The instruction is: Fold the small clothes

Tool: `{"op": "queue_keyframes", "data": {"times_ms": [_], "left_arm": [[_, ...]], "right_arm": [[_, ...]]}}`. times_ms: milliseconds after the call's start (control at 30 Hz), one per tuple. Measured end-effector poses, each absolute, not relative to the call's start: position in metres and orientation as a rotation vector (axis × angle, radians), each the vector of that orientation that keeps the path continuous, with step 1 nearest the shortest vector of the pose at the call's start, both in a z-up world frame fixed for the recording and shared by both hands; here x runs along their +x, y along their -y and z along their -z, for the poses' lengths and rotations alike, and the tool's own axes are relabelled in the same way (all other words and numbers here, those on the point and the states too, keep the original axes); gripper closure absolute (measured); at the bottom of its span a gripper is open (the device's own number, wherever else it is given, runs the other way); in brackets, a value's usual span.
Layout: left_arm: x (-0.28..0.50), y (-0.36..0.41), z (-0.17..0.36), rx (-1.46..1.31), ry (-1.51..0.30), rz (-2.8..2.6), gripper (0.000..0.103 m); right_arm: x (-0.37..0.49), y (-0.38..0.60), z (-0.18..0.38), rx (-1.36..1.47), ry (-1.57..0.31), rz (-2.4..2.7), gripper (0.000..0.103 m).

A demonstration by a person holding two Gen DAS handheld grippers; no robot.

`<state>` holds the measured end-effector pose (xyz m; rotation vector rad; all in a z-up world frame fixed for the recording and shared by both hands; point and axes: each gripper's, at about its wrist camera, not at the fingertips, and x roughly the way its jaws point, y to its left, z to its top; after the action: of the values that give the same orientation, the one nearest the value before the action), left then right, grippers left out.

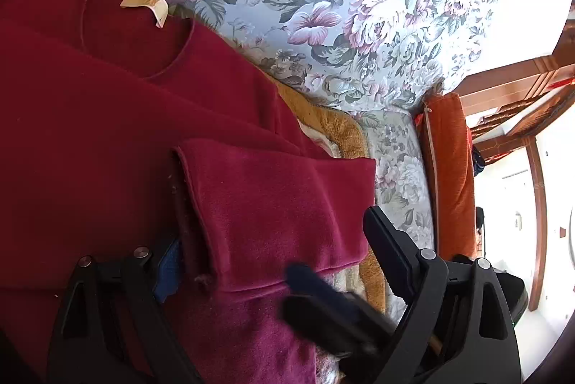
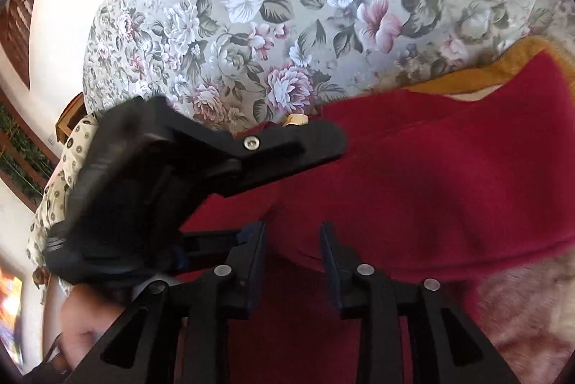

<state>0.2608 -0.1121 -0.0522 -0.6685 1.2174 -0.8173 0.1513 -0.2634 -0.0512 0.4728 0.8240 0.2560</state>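
Red fleece top [image 1: 107,103], sleeve folded across its body, lies on a tan plush blanket [image 1: 323,118] over a floral sofa [image 1: 359,7]. Left gripper [image 1: 273,233]: fingers wide, straddling the sleeve. Right gripper [image 2: 293,258]: fingers narrow, empty, above the hem. The neck label [image 1: 147,3] shows clearly only from the left wrist.

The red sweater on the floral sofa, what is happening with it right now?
A person with tongs in each hand is folding a red sweater that lies on a floral sofa. One sleeve is already folded across the body. The left tongs stand wide open over that sleeve, gripping nothing. The right tongs are slightly open just above the red fabric, with nothing pressed between the pads. The neck label faces up.
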Motion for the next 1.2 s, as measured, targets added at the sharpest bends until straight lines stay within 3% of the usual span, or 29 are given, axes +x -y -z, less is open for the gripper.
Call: {"op": "queue_keyframes", "data": {"times_ms": [100, 300, 367, 467, 533, 567, 733, 967, 1200], "left_arm": [[0.26, 0.105, 0.054, -0.675, -1.209, 0.822, 0.014], [0.258, 0.091, 0.049, -0.666, -1.185, 0.778, 0.015], [0.258, 0.09, 0.049, -0.643, -1.185, 0.761, 0.022], [0.258, 0.098, 0.051, -0.558, -1.196, 0.74, 0.048], [0.253, 0.105, 0.051, -0.449, -1.184, 0.688, 0.086], [0.252, 0.107, 0.053, -0.414, -1.188, 0.664, 0.095], [0.232, 0.126, 0.018, -0.204, -1.057, 0.673, 0.098], [0.238, 0.104, -0.084, -0.288, -0.866, 0.765, 0.098], [0.254, 0.024, -0.092, -0.26, -0.836, 0.621, 0.098]], "right_arm": [[0.131, 0.285, 0.038, 0.44, -0.865, -0.137, 0.073], [0.099, 0.358, 0.036, 0.649, -0.832, 0.036, 0.07], [0.093, 0.374, 0.035, 0.708, -0.817, 0.05, 0.07], [0.087, 0.388, 0.031, 0.751, -0.788, 0.078, 0.07], [0.088, 0.391, 0.028, 0.751, -0.786, 0.081, 0.07], [0.087, 0.392, 0.028, 0.749, -0.789, 0.077, 0.07], [0.082, 0.4, 0.027, 0.772, -0.773, 0.099, 0.07], [0.076, 0.417, 0.038, 0.884, -0.749, 0.163, 0.07], [0.072, 0.428, 0.045, 0.953, -0.752, 0.19, 0.07]]}}
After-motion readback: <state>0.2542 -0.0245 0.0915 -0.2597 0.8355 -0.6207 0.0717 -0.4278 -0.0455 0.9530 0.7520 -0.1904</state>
